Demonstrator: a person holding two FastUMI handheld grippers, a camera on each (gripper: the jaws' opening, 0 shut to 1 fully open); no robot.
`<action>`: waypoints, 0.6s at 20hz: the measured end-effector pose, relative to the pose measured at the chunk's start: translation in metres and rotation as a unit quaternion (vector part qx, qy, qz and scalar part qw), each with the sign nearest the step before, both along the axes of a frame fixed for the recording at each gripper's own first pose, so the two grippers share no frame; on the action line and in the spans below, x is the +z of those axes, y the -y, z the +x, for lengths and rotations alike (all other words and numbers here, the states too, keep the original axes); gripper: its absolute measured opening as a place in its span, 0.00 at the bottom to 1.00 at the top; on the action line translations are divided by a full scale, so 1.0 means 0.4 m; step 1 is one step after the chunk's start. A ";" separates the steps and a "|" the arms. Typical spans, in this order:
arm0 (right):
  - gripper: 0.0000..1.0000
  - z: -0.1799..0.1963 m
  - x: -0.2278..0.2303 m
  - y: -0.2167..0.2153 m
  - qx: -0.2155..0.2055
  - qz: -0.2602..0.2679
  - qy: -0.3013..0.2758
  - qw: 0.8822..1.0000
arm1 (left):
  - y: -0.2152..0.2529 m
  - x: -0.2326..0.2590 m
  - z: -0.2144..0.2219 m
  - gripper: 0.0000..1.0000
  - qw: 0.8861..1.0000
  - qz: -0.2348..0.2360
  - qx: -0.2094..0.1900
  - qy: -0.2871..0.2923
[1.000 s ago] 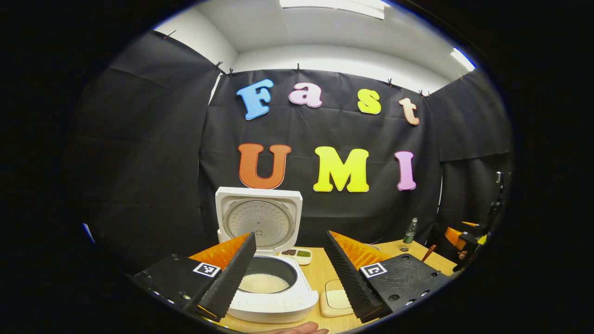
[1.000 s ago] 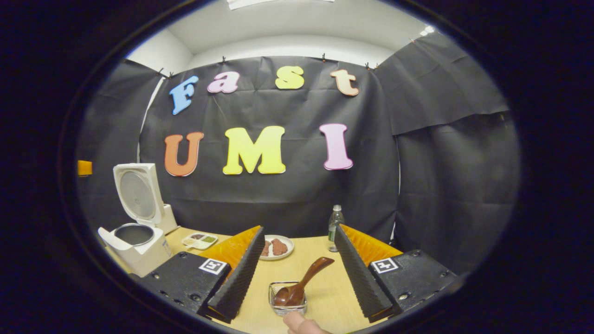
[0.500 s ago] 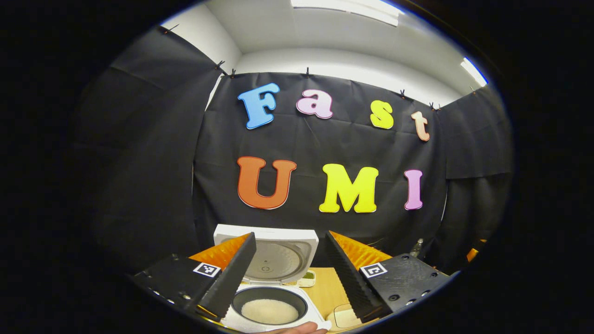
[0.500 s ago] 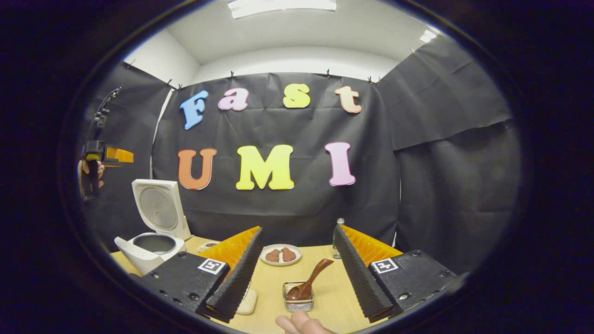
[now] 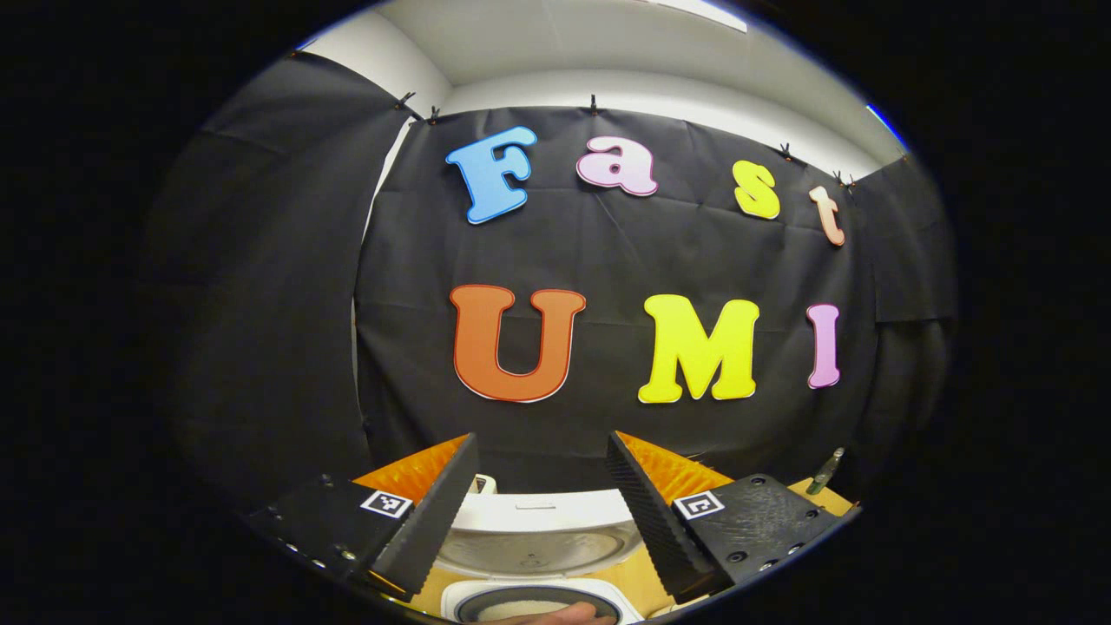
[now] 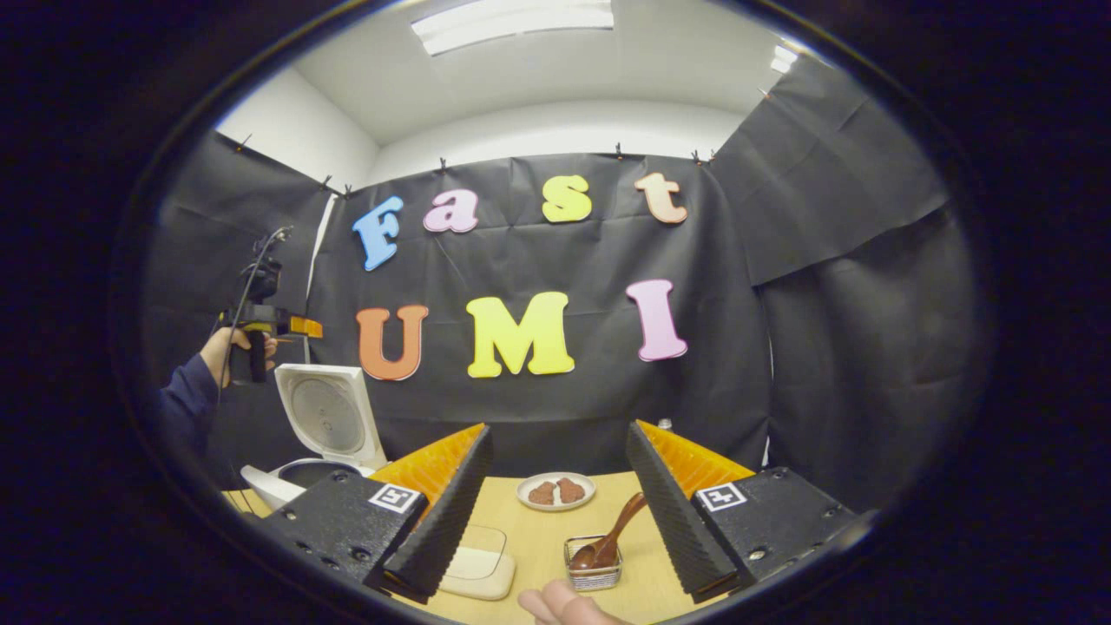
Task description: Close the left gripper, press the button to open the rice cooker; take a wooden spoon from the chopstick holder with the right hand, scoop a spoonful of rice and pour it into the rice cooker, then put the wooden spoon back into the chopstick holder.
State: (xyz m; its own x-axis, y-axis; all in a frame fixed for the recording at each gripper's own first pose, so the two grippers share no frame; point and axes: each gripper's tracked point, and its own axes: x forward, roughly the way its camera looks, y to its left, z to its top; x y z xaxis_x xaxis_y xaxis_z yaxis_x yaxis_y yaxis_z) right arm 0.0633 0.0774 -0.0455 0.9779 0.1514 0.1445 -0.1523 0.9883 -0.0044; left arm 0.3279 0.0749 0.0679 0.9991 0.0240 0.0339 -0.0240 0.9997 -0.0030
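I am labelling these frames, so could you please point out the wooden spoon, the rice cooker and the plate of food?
wooden spoon [image 6: 618, 529]: right gripper view, on its handle.
rice cooker [image 6: 330, 415]: right gripper view, on the raised lid's inner side.
plate [image 6: 526, 497]: right gripper view, on its left rim.

On the wooden table in the right gripper view, a small white plate holding two brown pieces sits toward the far edge, near the black cloth wall. A flat pale rectangular container lies on the table nearer the camera, left of the plate. A bottle stands at the table's right end in the left gripper view.
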 end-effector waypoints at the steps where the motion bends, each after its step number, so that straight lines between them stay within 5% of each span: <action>1: 0.99 0.003 0.006 0.013 -0.012 0.001 0.003 1.000 | -0.014 -0.007 0.026 0.94 1.000 0.002 0.004 -0.001; 9: 0.99 -0.024 -0.019 -0.017 -0.029 -0.018 -0.018 0.999 | 0.005 -0.122 0.143 0.94 0.998 0.003 -0.012 -0.056; 12: 0.99 -0.082 -0.015 -0.018 -0.019 -0.019 -0.025 0.999 | -0.015 -0.153 0.152 0.94 0.997 0.021 0.011 -0.076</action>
State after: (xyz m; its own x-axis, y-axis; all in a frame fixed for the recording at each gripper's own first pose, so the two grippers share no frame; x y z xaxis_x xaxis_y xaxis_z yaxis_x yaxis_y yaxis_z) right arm 0.0303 0.0847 -0.0516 0.9889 0.1187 0.0891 -0.1159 0.9926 -0.0362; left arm 0.3886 0.0810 0.0067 0.9920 0.0471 -0.1173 -0.0422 0.9982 0.0437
